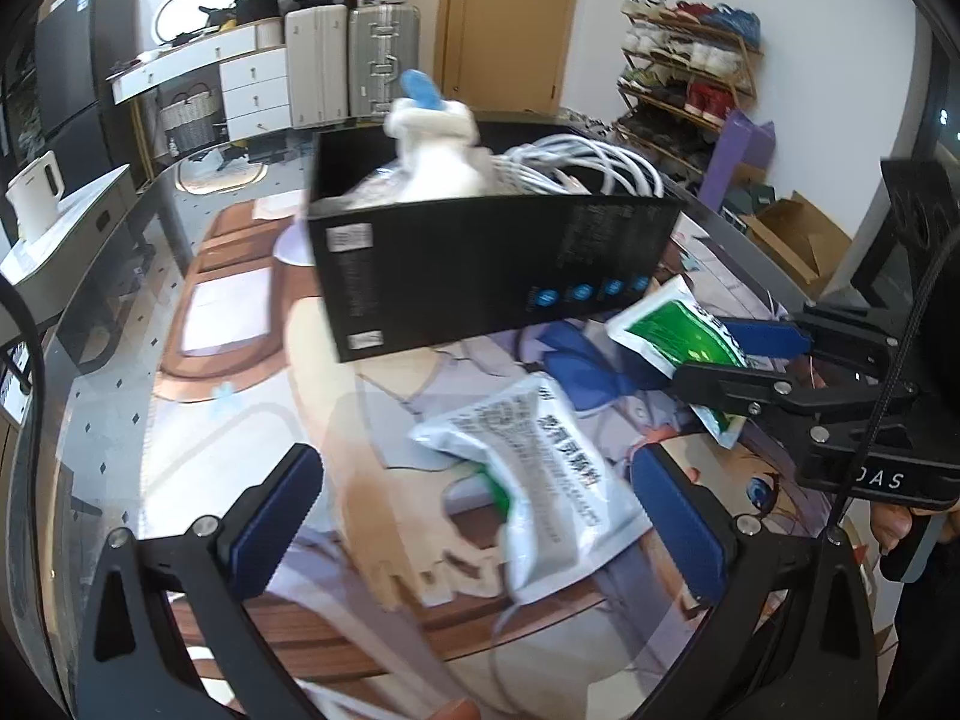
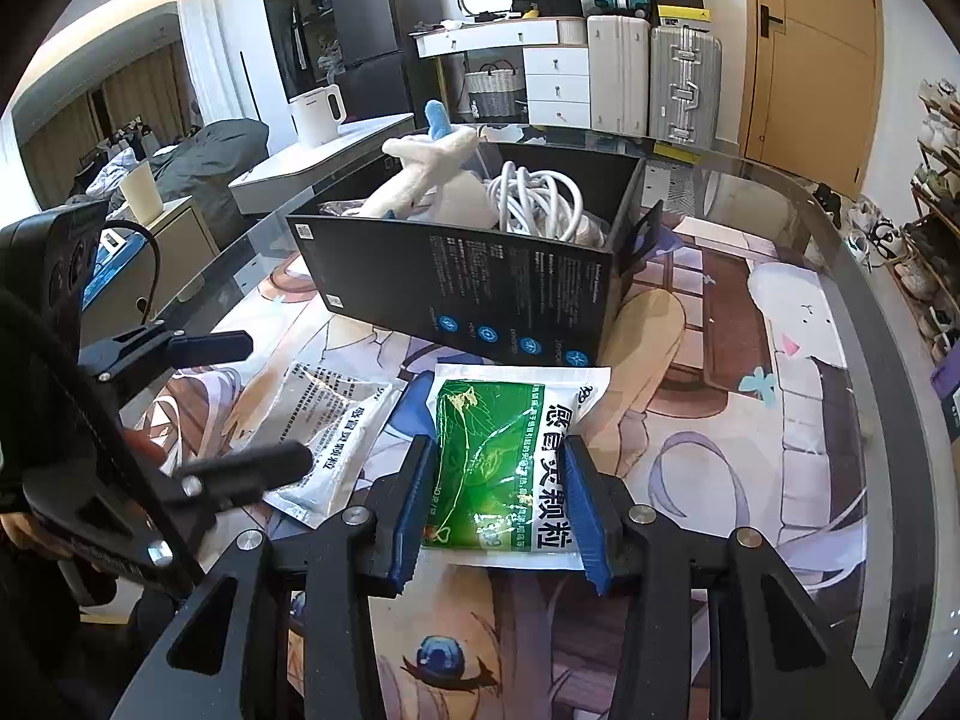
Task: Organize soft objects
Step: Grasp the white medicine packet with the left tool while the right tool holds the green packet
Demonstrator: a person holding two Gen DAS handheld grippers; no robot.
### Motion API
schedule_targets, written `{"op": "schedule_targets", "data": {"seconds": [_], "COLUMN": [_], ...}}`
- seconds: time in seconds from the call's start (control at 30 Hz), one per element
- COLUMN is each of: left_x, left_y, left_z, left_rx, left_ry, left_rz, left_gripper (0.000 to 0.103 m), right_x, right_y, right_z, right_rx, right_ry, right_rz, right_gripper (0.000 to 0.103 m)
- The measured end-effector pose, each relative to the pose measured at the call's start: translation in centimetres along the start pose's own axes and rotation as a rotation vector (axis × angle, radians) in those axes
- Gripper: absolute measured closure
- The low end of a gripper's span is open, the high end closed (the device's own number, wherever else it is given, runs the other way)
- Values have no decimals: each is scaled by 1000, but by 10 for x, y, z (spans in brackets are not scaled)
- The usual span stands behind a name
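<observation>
A green and white medicine pouch is pinched between the blue pads of my right gripper, held just above the printed mat in front of the black box. From the left wrist view the same green pouch hangs in the right gripper. A silver-white pouch lies on the mat between the spread fingers of my left gripper, which is open and holds nothing. The black box contains a white plush toy with a blue tip and a coiled white cable.
The glass table edge curves round the mat at the right. A shoe rack and cardboard boxes stand beyond the table. Suitcases, a white drawer unit and a white kettle are behind the box.
</observation>
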State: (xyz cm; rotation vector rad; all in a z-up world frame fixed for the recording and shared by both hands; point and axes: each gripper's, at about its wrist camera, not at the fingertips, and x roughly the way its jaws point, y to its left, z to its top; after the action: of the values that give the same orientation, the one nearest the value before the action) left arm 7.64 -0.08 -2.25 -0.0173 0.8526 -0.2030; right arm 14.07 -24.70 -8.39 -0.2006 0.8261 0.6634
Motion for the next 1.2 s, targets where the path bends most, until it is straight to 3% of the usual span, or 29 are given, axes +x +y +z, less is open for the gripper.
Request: {"op": "schedule_targets", "data": {"seconds": [0.5,0.83,0.9,1.17,1.2], "left_x": [23,14,12,4,3], "left_y": [-19,-4,-2,-8,-9], "left_z": [5,0,-2,-4,-4], "left_rx": [48,68,73,119,122], "left_ry": [72,68,54,3,0], "left_rz": [72,46,41,5,0], "left_gripper": [0,1,6,54,57], "right_x": [-4,-4,-5,-4,-4], "right_y": [-9,-8,-8,-6,-5], "right_z": [-4,-5,-4,-3,-3], "right_rx": [18,18,18,10,9], "right_ry": [1,1,2,3,2], "right_rz": [-7,1,1,5,6], "right_gripper": [60,60,60,60,60]}}
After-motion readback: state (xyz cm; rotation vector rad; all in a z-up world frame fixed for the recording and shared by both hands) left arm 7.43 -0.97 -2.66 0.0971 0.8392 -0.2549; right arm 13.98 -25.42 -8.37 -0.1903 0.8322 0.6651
